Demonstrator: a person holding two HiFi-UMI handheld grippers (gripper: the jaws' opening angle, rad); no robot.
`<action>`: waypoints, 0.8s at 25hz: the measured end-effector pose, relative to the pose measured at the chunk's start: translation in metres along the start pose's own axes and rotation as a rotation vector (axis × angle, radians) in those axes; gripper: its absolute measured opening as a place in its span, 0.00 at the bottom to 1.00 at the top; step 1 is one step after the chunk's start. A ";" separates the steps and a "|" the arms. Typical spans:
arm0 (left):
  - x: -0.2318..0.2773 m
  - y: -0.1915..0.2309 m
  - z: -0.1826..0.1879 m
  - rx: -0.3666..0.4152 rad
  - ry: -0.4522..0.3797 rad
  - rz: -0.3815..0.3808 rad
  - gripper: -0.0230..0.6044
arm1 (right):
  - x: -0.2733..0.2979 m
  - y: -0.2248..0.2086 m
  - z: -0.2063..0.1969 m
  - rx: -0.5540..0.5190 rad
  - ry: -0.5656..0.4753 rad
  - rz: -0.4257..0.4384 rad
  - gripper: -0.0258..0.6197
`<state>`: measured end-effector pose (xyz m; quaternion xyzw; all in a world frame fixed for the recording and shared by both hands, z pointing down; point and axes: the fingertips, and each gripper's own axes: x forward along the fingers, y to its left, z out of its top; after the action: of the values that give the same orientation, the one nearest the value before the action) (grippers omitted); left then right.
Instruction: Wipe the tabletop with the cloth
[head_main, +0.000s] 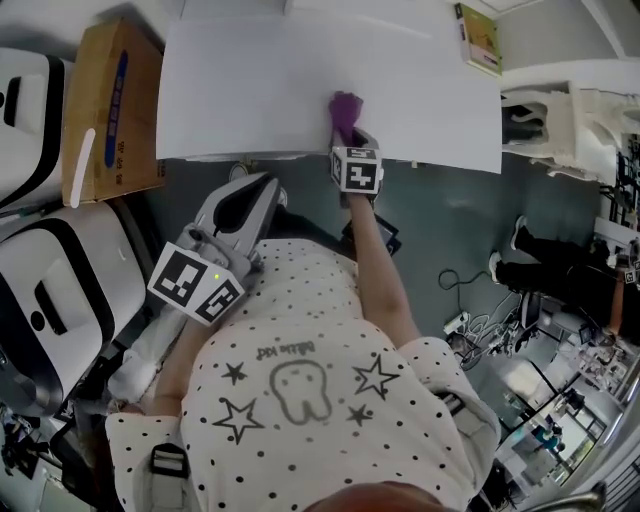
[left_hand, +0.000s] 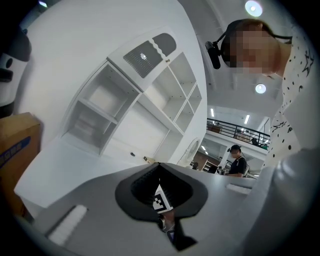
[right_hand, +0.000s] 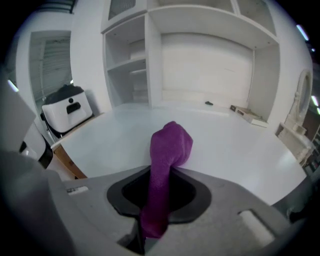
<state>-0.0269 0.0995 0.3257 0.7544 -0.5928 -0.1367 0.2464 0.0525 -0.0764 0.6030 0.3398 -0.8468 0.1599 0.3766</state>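
R gripper (head_main: 349, 138) clamps purple fuzzy cloth (right_hand: 169, 148) over white tabletop (head_main: 250, 90).
Cloth bunches beyond jaw tips; L gripper (head_main: 252, 194) jaws closed, empty.

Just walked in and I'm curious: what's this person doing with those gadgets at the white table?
The person works with a hand-held gripper in each hand. The right hand-held gripper is shut on a purple cloth at the near edge of the white tabletop. The left hand-held gripper is shut and empty, held low by the person's body, away from the table.
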 end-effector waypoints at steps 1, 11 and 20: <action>-0.001 -0.003 -0.002 0.006 -0.004 0.007 0.03 | 0.000 -0.001 -0.002 0.019 -0.037 0.015 0.15; -0.011 -0.012 -0.009 0.054 -0.009 0.020 0.03 | 0.006 0.005 0.000 -0.013 -0.076 -0.013 0.15; -0.015 -0.010 -0.009 0.047 -0.008 0.026 0.03 | 0.005 0.015 0.005 -0.045 -0.050 -0.044 0.15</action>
<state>-0.0177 0.1173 0.3264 0.7517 -0.6065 -0.1228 0.2279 0.0375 -0.0708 0.6027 0.3537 -0.8517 0.1241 0.3661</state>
